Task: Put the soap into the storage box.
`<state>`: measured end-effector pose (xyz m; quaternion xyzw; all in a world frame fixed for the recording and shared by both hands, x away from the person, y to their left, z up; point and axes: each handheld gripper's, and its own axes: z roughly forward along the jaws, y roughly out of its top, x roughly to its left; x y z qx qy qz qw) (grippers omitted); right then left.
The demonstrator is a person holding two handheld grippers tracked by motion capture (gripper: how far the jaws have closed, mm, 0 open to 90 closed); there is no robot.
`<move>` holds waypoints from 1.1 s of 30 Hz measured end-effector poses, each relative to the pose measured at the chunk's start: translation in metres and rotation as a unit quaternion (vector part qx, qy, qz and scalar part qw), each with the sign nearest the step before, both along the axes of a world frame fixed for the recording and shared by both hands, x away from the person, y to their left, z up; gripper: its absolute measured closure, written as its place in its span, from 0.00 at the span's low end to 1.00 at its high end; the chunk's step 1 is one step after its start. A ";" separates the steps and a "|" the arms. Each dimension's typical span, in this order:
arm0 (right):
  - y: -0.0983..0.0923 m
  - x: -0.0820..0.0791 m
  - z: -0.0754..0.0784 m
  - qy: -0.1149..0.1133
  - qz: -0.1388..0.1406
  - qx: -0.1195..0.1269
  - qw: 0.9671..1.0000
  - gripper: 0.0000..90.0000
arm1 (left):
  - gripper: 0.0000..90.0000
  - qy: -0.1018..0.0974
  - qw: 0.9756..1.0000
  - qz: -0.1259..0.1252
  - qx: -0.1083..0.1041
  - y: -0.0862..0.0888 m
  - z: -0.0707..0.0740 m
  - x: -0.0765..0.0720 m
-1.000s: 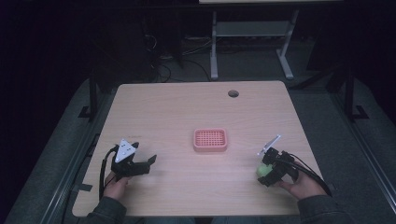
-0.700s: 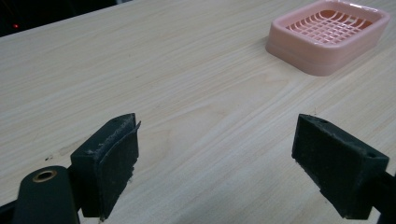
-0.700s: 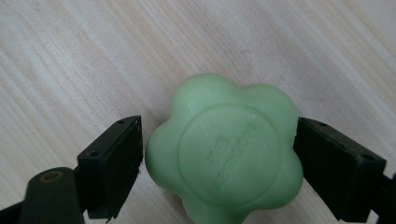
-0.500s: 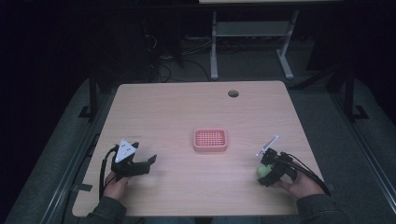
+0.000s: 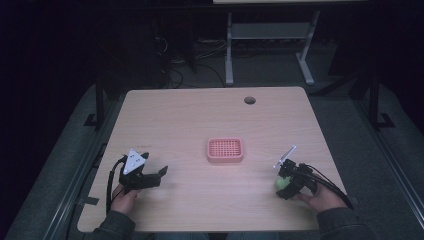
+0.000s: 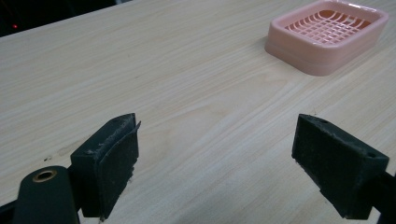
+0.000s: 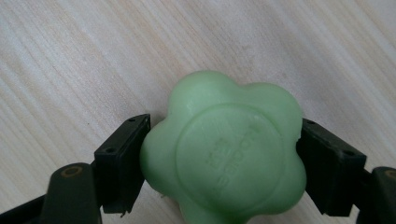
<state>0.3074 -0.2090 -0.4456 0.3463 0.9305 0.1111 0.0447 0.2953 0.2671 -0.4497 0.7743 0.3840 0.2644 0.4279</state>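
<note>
Two grippers at the near edge of the light wood counter (image 5: 190, 120), one per hand. Right gripper (image 7: 224, 154): jaws clamped on a pale green flower-shaped soap (image 7: 226, 151), one pad on each flank, embossed round face toward the camera; lettering too blurred to read. In the high view the soap (image 5: 281, 183) sits near the counter's right front corner, in the right gripper (image 5: 285, 186). Left gripper (image 6: 217, 163): jaws wide apart, nothing between them, low over bare wood near the left front. Pink slotted soap dish (image 5: 225, 150) mid-counter, between both grippers and well apart from each. Round cable hole (image 5: 249, 100) near the far edge.
</note>
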 end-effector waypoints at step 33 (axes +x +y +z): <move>-0.007 0.001 0.003 0.013 0.001 0.023 1.000 0.28 | 0.16 -0.001 1.000 -0.001 0.000 0.000 0.000 0.000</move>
